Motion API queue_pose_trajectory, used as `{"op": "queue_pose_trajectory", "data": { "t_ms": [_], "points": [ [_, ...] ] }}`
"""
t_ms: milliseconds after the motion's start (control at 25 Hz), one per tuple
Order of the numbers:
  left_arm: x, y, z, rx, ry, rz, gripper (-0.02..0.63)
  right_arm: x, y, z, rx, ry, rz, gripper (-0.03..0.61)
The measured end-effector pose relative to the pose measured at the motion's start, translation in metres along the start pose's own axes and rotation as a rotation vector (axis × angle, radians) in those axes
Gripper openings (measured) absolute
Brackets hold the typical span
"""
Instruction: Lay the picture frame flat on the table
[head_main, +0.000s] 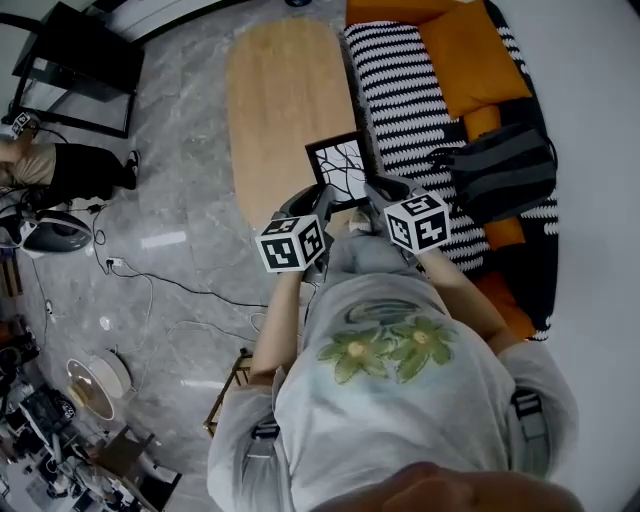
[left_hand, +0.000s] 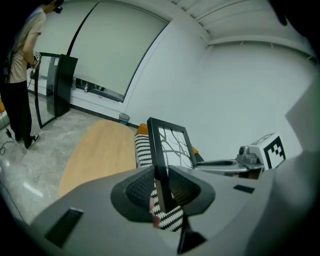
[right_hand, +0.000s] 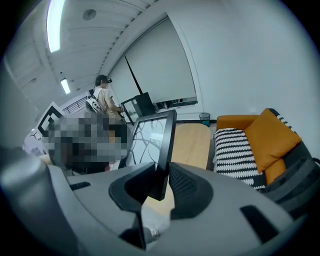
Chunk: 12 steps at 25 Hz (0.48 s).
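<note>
- The picture frame (head_main: 340, 165) stands upright in the air over the near right end of the wooden surface (head_main: 275, 90), close to the striped sofa (head_main: 400, 90). I cannot tell whether its lower edge touches the wood.
- The left tongs (left_hand: 160, 182) are clamped on the frame's left side rail and the right tongs (right_hand: 161, 182) on its right side rail. Each pair pinches only a thin black edge.
- Slip risk: the hold is narrow on both sides. If one hand tilts faster than the other, the rail may twist out of the pads and the frame may drop.
- Glass risk: a frame that lands hard on a corner, instead of being lowered evenly, may crack its front pane or chip the wood.
- Edge risk: the frame is near the rounded end and the sofa side of the surface. Laid down here without being carried farther in, part of it may overhang and tip off.
- Release risk: once it lies flat, the lower pads sit between rail and surface. Pulling away without opening fully may drag the frame along.
- The black bag (head_main: 500, 170) on the sofa is well to the right and looks unlikely to interfere.
</note>
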<state>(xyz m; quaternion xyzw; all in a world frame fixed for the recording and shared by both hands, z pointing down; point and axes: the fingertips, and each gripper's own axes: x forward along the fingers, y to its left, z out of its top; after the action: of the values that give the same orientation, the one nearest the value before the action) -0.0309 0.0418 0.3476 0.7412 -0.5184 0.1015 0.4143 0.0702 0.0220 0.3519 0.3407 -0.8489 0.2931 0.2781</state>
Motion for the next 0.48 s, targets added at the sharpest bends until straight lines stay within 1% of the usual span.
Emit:
{"op": "queue_pose_trajectory", "data": {
  "t_ms": [120,280,480],
  "points": [
    [0.012,0.001,-0.001,-0.023,0.004,0.022,0.095,0.007,-0.012,-0.001,-0.013,0.015,0.022,0.094],
    [0.026,0.005,0.002,-0.026,-0.005,0.047,0.095,0.021,-0.025,0.001,-0.024,0.029,0.038,0.092],
    [0.028,0.016,0.002,-0.023,0.01,0.043,0.095,0.032,-0.023,0.0,-0.004,0.028,0.035,0.092]
  ]
}}
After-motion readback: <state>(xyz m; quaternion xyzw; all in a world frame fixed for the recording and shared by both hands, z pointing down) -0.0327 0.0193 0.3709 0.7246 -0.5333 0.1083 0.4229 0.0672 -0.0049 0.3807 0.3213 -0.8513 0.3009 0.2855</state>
